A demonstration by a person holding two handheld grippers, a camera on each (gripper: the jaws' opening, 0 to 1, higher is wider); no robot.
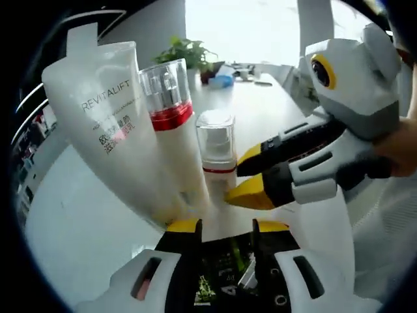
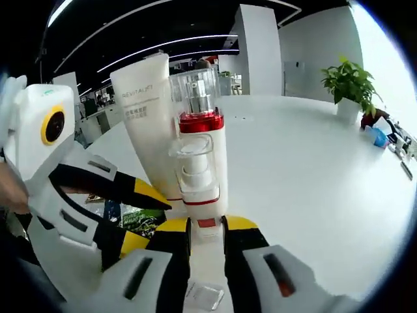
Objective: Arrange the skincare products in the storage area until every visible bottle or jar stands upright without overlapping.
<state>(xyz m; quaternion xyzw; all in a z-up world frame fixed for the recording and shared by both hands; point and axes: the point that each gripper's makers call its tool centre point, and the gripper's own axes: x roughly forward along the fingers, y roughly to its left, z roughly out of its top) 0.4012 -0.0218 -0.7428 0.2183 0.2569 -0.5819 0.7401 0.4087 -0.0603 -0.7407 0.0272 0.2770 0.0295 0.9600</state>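
Right gripper (image 2: pixel 207 225) jaws closed on small pump bottle (image 2: pixel 197 189), left gripper (image 1: pixel 226 226) jaws parted, empty, just short of it; tall red-collared bottle (image 1: pixel 171 124) and REVITALIFT tube (image 1: pixel 111 117) upright, crowded together on table (image 1: pixel 85 222); spacing apparently outstanding.

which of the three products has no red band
The big white Revitalift tube. The tall pump bottle and small pump bottle both carry a red ring under clear caps.
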